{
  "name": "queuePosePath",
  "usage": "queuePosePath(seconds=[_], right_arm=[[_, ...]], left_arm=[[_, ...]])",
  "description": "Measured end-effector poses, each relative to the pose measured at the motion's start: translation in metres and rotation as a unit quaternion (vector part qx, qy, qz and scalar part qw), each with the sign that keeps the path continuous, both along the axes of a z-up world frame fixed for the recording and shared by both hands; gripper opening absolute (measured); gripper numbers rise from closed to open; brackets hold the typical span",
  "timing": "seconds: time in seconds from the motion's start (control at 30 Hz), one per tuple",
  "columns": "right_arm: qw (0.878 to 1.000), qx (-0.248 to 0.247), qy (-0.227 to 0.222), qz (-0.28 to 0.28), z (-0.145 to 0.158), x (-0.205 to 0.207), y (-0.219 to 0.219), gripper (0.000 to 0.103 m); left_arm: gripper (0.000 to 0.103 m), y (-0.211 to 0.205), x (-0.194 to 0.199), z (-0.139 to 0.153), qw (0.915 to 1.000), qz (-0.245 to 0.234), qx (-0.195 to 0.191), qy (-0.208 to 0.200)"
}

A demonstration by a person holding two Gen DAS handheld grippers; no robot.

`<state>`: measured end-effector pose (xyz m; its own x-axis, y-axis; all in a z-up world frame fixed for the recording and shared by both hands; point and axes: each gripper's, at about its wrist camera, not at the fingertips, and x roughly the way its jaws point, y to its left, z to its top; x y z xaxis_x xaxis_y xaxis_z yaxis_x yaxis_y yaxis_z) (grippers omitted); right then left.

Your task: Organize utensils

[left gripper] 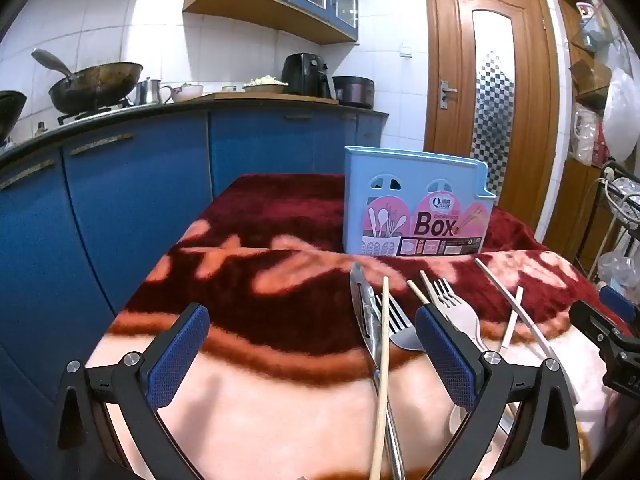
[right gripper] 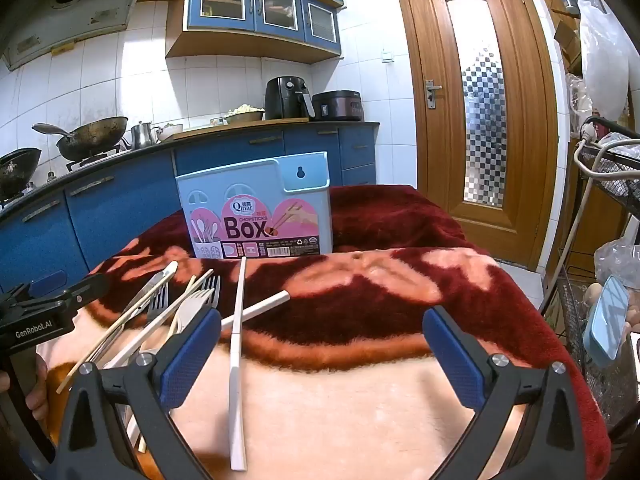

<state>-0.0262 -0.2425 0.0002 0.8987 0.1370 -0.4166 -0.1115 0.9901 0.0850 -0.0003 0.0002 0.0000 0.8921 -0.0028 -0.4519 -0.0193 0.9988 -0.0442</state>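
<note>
A light blue utensil box [left gripper: 416,208] with a pink "Box" label stands upright on the red and pink blanket [left gripper: 248,240]; it also shows in the right wrist view [right gripper: 256,212]. Before it lie loose utensils: a metal fork [left gripper: 396,324], a metal knife [left gripper: 366,312], a beige plastic fork [left gripper: 456,312], wooden chopsticks [left gripper: 382,372] and white chopsticks [right gripper: 237,360]. My left gripper [left gripper: 312,356] is open and empty, low over the blanket, left of the pile. My right gripper [right gripper: 322,356] is open and empty, with a white chopstick between its fingers.
Blue kitchen cabinets [left gripper: 120,208] with a dark counter run along the left and back, holding a wok [left gripper: 96,84] and an air fryer [left gripper: 306,74]. A wooden door [left gripper: 492,92] is behind the table. A wire rack [right gripper: 608,208] stands at the right.
</note>
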Motion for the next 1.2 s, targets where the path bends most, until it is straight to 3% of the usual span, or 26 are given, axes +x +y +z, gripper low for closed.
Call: queuePosePath(seconds=[1.2], right_arm=[[1.0, -0.001, -0.001, 0.0, 0.0, 0.0004, 0.0003, 0.103]], left_arm=[[0.102, -0.0003, 0.0005, -0.0001, 1.0, 0.0, 0.005, 0.0]])
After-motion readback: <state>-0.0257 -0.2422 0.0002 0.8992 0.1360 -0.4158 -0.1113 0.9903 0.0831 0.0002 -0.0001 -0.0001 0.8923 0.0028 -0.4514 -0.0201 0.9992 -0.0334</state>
